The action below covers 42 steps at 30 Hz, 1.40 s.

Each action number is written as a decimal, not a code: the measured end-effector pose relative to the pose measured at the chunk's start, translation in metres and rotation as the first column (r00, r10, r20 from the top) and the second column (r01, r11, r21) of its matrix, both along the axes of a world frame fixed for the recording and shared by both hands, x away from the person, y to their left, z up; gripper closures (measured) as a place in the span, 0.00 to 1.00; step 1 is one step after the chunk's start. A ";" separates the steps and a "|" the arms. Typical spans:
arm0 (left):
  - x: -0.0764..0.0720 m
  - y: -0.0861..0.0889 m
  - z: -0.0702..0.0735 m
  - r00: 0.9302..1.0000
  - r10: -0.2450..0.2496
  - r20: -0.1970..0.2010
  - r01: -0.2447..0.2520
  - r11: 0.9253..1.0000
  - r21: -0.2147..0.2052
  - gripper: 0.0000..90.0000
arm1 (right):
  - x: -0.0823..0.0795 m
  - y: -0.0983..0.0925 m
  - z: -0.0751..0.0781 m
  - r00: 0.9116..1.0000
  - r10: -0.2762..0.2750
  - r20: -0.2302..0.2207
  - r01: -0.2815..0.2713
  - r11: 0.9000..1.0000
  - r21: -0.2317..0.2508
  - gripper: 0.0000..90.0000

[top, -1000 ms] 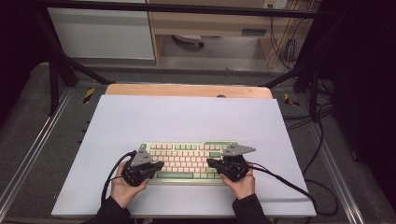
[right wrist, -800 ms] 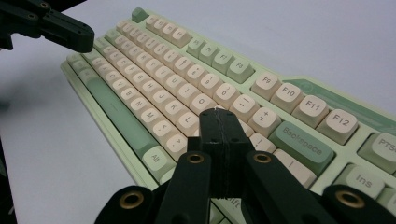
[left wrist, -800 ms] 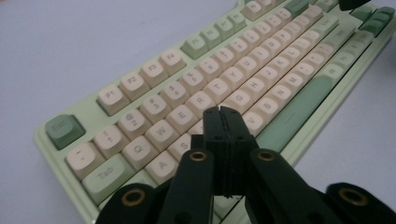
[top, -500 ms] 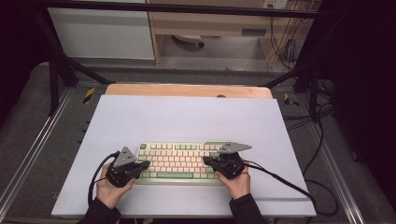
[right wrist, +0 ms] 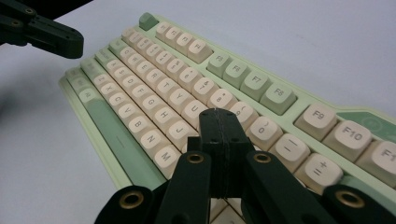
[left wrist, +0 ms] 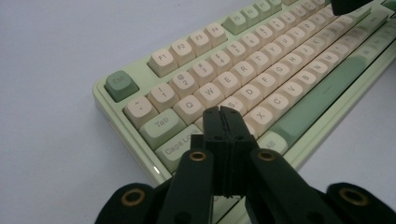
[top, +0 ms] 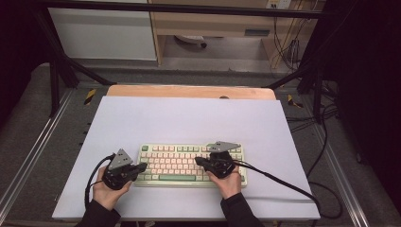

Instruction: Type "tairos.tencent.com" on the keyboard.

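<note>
I see a pale green and cream keyboard (top: 191,164) lying flat near the front edge of a white table (top: 189,118). My left gripper (left wrist: 221,112) is clenched on nothing, its tip poised over the keys near Caps Lock at the keyboard's left end. My right gripper (right wrist: 219,115) is likewise clenched and empty, above the keys right of centre (around J and K). I judge this to be key pressing with closed tips. Next, each tip needs a short, straight dip onto a single key.
</note>
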<state>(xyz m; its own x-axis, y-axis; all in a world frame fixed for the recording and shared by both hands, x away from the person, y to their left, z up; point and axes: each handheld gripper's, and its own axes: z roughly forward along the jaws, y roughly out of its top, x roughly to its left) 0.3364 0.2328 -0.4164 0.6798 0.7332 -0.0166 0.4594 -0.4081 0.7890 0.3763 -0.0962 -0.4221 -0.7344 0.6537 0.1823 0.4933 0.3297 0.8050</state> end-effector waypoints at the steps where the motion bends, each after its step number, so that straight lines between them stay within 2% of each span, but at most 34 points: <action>1: 0.000 0.000 0.000 1.000 0.000 0.000 0.000 1.000 -0.002 1.00 | 0.001 0.002 0.000 1.000 0.002 0.001 -0.002 1.000 -0.003 1.00; 7: 0.000 0.001 0.000 1.000 0.002 -0.001 -0.002 1.000 -0.003 1.00 | 0.007 0.012 -0.004 1.000 -0.004 -0.012 0.004 1.000 -0.013 1.00; 15: 0.001 0.001 -0.001 1.000 0.002 -0.005 -0.002 1.000 -0.001 1.00 | 0.011 0.013 -0.009 1.000 -0.020 -0.019 0.019 0.998 -0.055 1.00; 20: 0.001 0.001 -0.001 1.000 0.003 -0.005 -0.003 1.000 -0.002 1.00 | 0.012 0.013 -0.011 1.000 -0.022 -0.019 0.021 0.998 -0.056 1.00; 23: 0.001 0.002 -0.001 1.000 0.003 -0.004 -0.003 1.000 -0.002 1.00 | 0.012 0.013 -0.013 1.000 -0.024 -0.017 0.023 0.996 -0.081 1.00; 28: 0.001 0.002 -0.001 1.000 0.002 -0.003 -0.002 1.000 -0.002 1.00 | 0.011 0.013 -0.012 1.000 -0.024 -0.012 0.023 0.997 -0.079 1.00; 32: 0.001 0.002 -0.001 1.000 0.004 -0.004 -0.004 1.000 -0.003 1.00 | 0.008 0.011 -0.007 1.000 -0.014 -0.002 0.014 0.999 -0.052 1.00; 42: 0.001 0.002 -0.001 1.000 0.003 -0.003 -0.003 1.000 -0.003 1.00 | 0.001 0.008 0.005 1.000 0.001 0.015 -0.001 1.000 -0.028 1.00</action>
